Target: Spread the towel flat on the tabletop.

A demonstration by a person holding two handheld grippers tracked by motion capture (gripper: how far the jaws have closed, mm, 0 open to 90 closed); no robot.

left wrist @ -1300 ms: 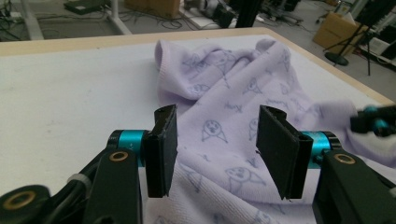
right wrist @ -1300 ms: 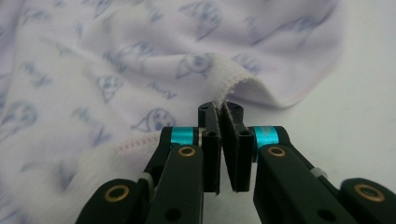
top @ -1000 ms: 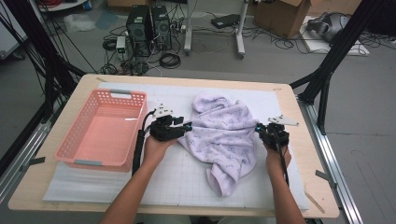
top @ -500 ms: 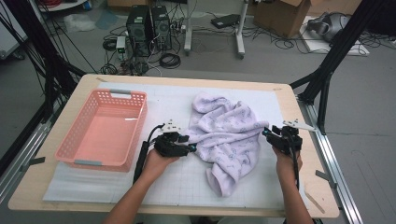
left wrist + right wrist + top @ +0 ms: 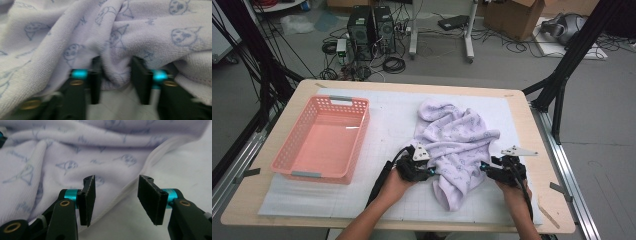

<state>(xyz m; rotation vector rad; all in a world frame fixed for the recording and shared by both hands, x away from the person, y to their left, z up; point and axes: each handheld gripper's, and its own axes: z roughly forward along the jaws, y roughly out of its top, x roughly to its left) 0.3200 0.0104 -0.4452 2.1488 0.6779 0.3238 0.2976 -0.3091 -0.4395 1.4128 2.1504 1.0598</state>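
Observation:
A lilac towel [image 5: 459, 145] with small blue prints lies crumpled on the white mat, right of centre. My left gripper [image 5: 430, 173] is at the towel's near left edge. In the left gripper view it [image 5: 116, 77] is open, with a raised fold of towel [image 5: 100, 32] bulging between the two jaws. My right gripper [image 5: 484, 167] is at the towel's near right edge. In the right gripper view it [image 5: 116, 195] is open, and the towel's white hem [image 5: 140, 175] runs across the gap just beyond the tips.
A pink plastic basket [image 5: 362, 135] stands on the left of the mat [image 5: 387, 115] with nothing in it. The wooden table edge [image 5: 522, 107] frames the mat. Black frame posts stand at both sides, with cables and boxes on the floor behind.
Both grippers have drawn back toward the near side of the table. The left one has moved right into the towel's edge, and the towel has bunched up a little.

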